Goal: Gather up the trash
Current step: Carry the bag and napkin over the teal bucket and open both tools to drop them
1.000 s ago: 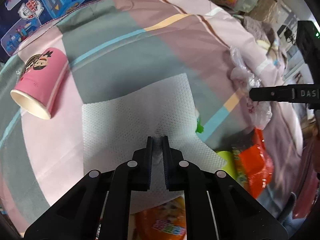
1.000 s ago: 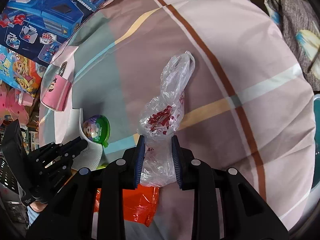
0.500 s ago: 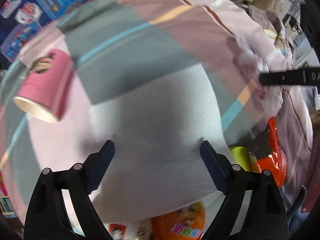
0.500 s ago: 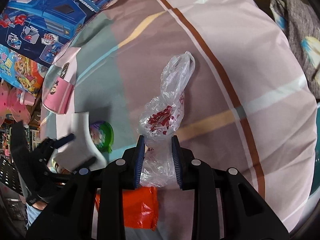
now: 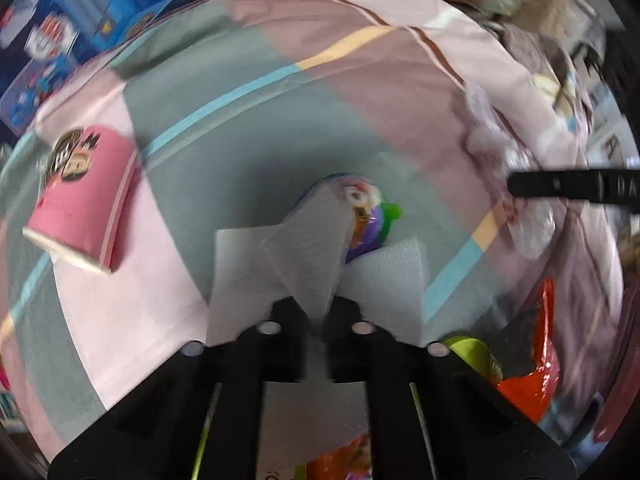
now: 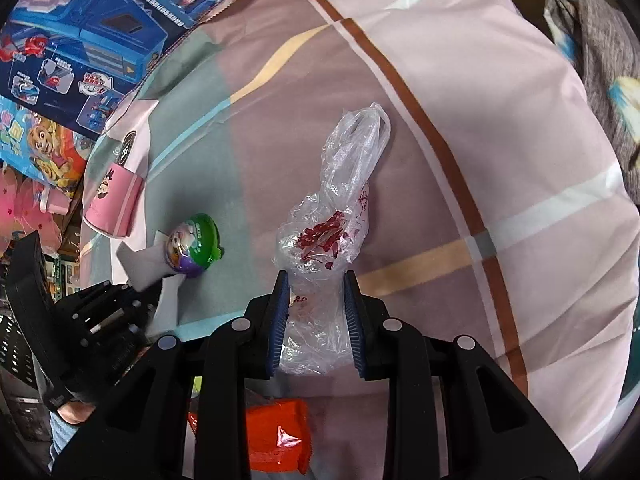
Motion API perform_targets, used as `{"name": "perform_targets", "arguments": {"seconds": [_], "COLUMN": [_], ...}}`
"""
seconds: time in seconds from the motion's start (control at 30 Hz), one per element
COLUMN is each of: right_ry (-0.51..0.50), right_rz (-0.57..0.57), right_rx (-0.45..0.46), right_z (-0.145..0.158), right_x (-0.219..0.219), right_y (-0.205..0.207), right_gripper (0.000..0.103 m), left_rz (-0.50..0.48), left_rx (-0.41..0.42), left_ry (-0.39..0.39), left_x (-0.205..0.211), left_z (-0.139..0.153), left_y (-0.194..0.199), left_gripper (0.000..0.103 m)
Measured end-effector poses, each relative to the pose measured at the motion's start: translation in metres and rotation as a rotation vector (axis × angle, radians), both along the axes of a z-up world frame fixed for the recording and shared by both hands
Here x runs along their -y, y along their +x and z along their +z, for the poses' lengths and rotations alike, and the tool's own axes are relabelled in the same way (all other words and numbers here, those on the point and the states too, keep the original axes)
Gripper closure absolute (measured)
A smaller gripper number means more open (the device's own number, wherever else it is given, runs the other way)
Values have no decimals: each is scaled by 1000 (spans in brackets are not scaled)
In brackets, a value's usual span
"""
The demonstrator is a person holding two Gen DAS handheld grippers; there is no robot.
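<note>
In the left wrist view my left gripper (image 5: 318,308) is shut on a white paper napkin (image 5: 304,256), which is pinched up into a peak between the jaws. Just beyond the napkin lies a round green and purple toy capsule (image 5: 368,216), partly uncovered. A pink paper cup (image 5: 84,196) lies on its side to the left. My right gripper (image 6: 314,280) is shut on a crumpled clear plastic bag (image 6: 332,232) with red print, which stretches away over the checked bedsheet (image 6: 500,140). From the right wrist view the left gripper (image 6: 132,300) sits at lower left, beside the capsule (image 6: 194,246).
A red foil wrapper (image 6: 276,436) lies under the right gripper, and a yellow-green object (image 5: 472,352) sits beside that same wrapper (image 5: 536,384). An orange packet (image 5: 348,460) shows below the napkin. Blue toy boxes (image 6: 80,40) stand along the far left edge. Grey fabric (image 6: 600,40) is piled at the right.
The left gripper's jaws swung wide over the flat napkin, then shut on it, bunching it into a peak and uncovering the capsule. The right gripper kept still on the bag.
</note>
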State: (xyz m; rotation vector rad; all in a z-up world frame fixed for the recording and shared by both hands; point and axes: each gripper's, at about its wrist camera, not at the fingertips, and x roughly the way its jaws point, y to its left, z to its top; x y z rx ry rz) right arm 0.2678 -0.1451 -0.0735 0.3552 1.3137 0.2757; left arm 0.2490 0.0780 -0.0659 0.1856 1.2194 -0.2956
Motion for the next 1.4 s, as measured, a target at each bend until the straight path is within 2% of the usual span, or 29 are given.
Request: {"name": "perform_targets", "arguments": {"seconds": [0.17,0.37,0.67,1.0,1.23,1.4], "right_ry": [7,31,53,64,57,52], "right_rz": [-17,-47,-146,-305,-450,-520], "right_rx": [18,60,139,183,173,147], "right_z": [8,25,56,63,50,38], "right_x": [15,34,105,210,294,335], "right_y": [-10,-26,-73,-125,-160,-176], "right_gripper": [77,77,77,77,77,77], "left_rz": [25,5,-138,-299,-417,-461], "left_rx": [40,118,157,112,62,11], "left_ry": [-52,-113,-181,-232,-252,-270], "left_x": [-3,23,116,228,308,355], "left_z": [25,61,86,80,67,52], "left_y": [-16,-33,-58,-84,-99,-95], "left_gripper": [99,99,99,99,99,99]}}
